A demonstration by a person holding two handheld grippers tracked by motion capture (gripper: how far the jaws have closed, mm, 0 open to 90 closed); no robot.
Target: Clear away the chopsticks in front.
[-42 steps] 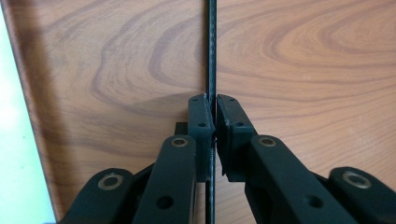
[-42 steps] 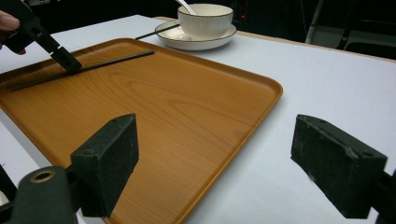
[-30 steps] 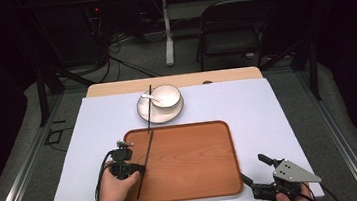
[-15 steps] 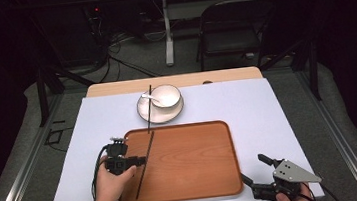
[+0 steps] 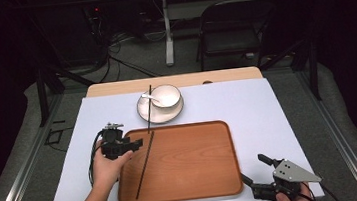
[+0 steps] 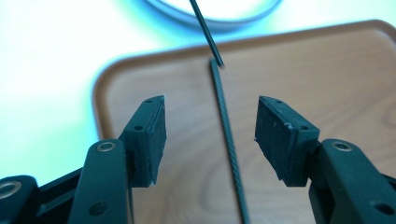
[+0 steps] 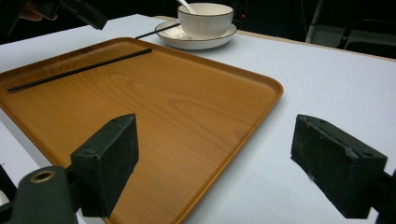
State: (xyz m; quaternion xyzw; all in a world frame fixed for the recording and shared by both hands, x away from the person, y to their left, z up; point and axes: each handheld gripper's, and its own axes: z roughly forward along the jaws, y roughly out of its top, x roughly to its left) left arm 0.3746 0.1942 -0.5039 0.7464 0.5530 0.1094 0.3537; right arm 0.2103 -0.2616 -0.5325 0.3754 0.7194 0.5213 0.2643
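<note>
from above, your left gripper (image 5: pixel 132 144) sits at the left edge of the tray (image 5: pixel 195 179), jaws pointing right toward a chopstick (image 5: pixel 145 164). that chopstick lies flat on the left part of the tray, running from near the far rim down toward the near rim, just off your jaw tips. the jaws have just been opening and nothing is pinched in them. a second chopstick (image 5: pixel 149 108) rests across the plate (image 5: pixel 144 115) beyond the tray, beside the bowl (image 5: pixel 166 96) with a spoon (image 5: pixel 149 97) in it. your right gripper (image 5: pixel 255 171) stays off the tray's near right corner, over the white mat (image 5: pixel 268 116), jaws spread and bare.

in the left gripper view, your two pads (image 6: pixel 152 137) stand well apart with the chopstick (image 6: pixel 228 140) lying on the tray (image 6: pixel 336 79) between them, touching neither. the second chopstick's (image 6: pixel 204 29) tip pokes over the far rim, with the plate (image 6: pixel 210 16) behind it.

in the right gripper view, your pads (image 7: pixel 109 161) stand wide, gripping nothing, over the tray's (image 7: pixel 187 116) near corner. the chopstick (image 7: pixel 79 70) lies along the far side of the tray, the bowl (image 7: pixel 204 18) and plate (image 7: pixel 187 42) past it, and your left gripper (image 7: pixel 86 14) hovers at top left.
</note>
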